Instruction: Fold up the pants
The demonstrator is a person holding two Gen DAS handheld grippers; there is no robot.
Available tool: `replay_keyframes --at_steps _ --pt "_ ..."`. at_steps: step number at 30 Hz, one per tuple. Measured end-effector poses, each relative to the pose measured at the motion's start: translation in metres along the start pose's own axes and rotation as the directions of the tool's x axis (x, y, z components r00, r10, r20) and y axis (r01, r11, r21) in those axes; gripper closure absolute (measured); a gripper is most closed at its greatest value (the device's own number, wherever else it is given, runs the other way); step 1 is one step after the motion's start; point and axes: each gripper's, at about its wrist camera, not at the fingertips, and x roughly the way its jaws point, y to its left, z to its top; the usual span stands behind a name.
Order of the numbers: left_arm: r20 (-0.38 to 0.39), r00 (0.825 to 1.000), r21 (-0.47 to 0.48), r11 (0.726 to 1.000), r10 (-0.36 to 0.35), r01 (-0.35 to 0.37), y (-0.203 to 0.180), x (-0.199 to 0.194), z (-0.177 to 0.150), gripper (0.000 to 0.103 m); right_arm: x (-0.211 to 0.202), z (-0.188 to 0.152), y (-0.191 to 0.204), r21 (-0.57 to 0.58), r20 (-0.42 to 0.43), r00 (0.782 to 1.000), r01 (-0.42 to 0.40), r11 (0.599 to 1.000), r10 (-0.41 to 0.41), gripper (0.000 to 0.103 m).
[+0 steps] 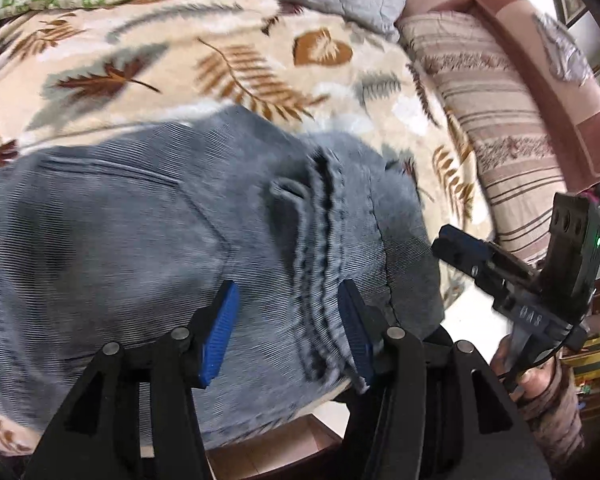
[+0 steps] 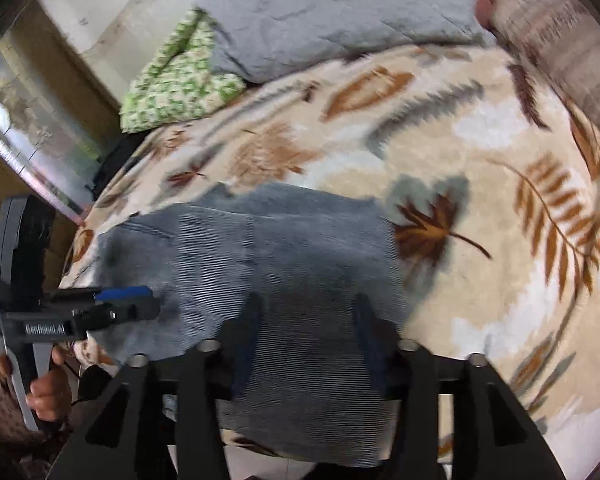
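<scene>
1. We see the grey pants [image 1: 148, 240] lying folded on a leaf-print blanket [image 1: 228, 56] at the bed's near edge.
2. Our left gripper [image 1: 288, 336] hangs above the waistband seam, jaws spread, gripping nothing.
3. Our right gripper [image 2: 308, 340] hovers over the cloth, jaws likewise apart.
4. A grey pillow [image 2: 324, 12] rests beyond.

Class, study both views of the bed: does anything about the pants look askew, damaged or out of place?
Nothing is damaged. The grey pants lie folded on the leaf blanket, but their near end hangs over the bed's edge, and the far edge looks uneven in the right wrist view.
</scene>
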Motion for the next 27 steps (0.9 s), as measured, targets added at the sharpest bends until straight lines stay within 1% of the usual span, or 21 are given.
replay_keyframes --at_steps 2,3,6,9,13,14,16,17,20,21,22,24,27 --pt "0.011 1.000 -0.021 1.000 -0.017 0.017 0.023 -0.021 0.003 0.046 0.001 0.002 0.033 -0.059 0.000 1.000 -0.025 0.998 0.025 0.040" --pt "0.022 1.000 -0.033 0.999 -0.020 0.021 0.035 -0.031 0.004 0.045 0.003 0.002 0.044 -0.077 -0.005 0.999 -0.035 0.996 0.034 0.040" --pt "0.060 0.998 -0.092 0.996 0.010 -0.004 0.086 -0.064 0.007 0.043 0.017 -0.002 0.099 -0.171 -0.044 0.997 -0.077 0.982 0.070 0.036" --pt "0.069 0.997 -0.163 0.986 0.034 -0.022 0.138 -0.089 0.004 0.042 0.037 -0.011 0.156 -0.271 -0.097 0.991 -0.117 0.955 0.094 0.036" --pt "0.059 0.997 -0.274 0.961 0.039 -0.022 0.207 -0.111 -0.007 0.041 0.063 -0.029 0.231 -0.400 -0.151 0.983 -0.159 0.903 0.106 0.033" --pt "0.058 0.998 -0.292 0.956 0.035 -0.017 0.218 -0.114 -0.009 0.041 0.070 -0.036 0.252 -0.444 -0.158 0.982 -0.161 0.881 0.100 0.032" --pt "0.051 0.999 -0.334 0.942 0.011 0.007 0.244 -0.116 -0.015 0.039 0.079 -0.046 0.279 -0.502 -0.169 0.982 -0.163 0.849 0.088 0.031" --pt "0.049 0.999 -0.348 0.937 -0.001 0.018 0.252 -0.115 -0.018 0.038 0.086 -0.054 0.297 -0.545 -0.169 0.983 -0.155 0.824 0.073 0.030" --pt "0.031 0.998 -0.384 0.922 -0.050 0.058 0.273 -0.109 -0.021 0.035 0.102 -0.073 0.330 -0.631 -0.159 0.987 -0.122 0.766 0.027 0.028" --pt "0.024 0.998 -0.390 0.918 -0.061 0.066 0.278 -0.106 -0.021 0.035 0.105 -0.076 0.335 -0.649 -0.154 0.988 -0.113 0.752 0.015 0.027" --pt "0.013 0.997 -0.398 0.914 -0.078 0.077 0.282 -0.101 -0.020 0.035 0.113 -0.082 0.346 -0.681 -0.141 0.990 -0.088 0.727 -0.012 0.027" --pt "-0.002 0.994 -0.404 0.909 -0.111 0.101 0.286 -0.092 -0.016 0.035 0.120 -0.090 0.355 -0.715 -0.114 0.992 -0.049 0.697 -0.047 0.027" --pt "-0.010 0.990 -0.408 0.904 -0.142 0.125 0.287 -0.082 -0.003 0.035 0.134 -0.104 0.368 -0.766 -0.051 0.992 0.035 0.642 -0.115 0.027"
